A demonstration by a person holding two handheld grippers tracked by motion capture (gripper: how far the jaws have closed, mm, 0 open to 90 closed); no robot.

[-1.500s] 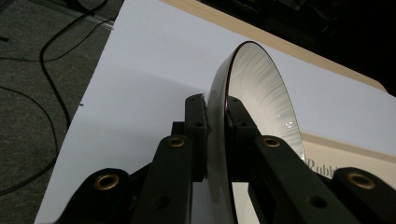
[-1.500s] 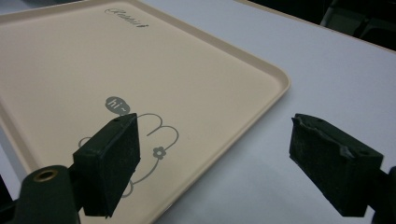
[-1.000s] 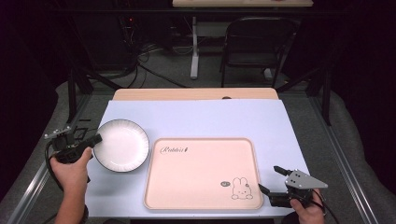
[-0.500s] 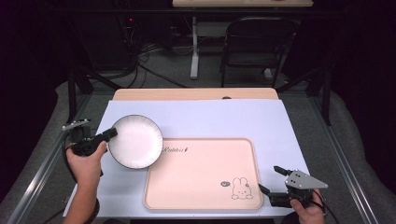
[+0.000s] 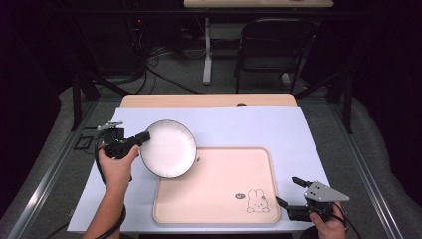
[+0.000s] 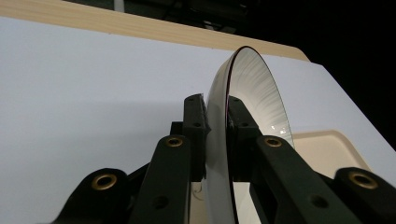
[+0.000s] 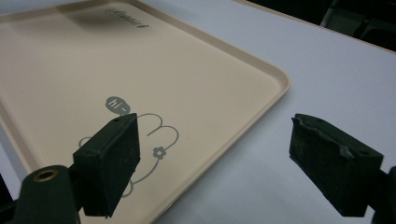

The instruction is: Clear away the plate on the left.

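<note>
While clamped on the round white dark-rimmed plate (image 5: 168, 148), left hand-held gripper (image 5: 142, 138) carried it rightward over beige rabbit-print tray (image 5: 219, 199) corner | right hand-held gripper (image 5: 288, 192) unmoved, jaws apart, empty

The room is dark, with light falling mostly on the desk (image 5: 308, 134), whose top is covered by a pale blue-white sheet; a strip of bare wood shows along its far edge. At twelve o'clock beyond it stands a white table leg (image 5: 207, 55) on grey floor (image 5: 174, 74), with black cables (image 5: 149, 55) trailing at eleven. A black folding chair (image 5: 271, 47) stands at one o'clock. Black metal frame struts (image 5: 82, 84) flank both sides.
</note>
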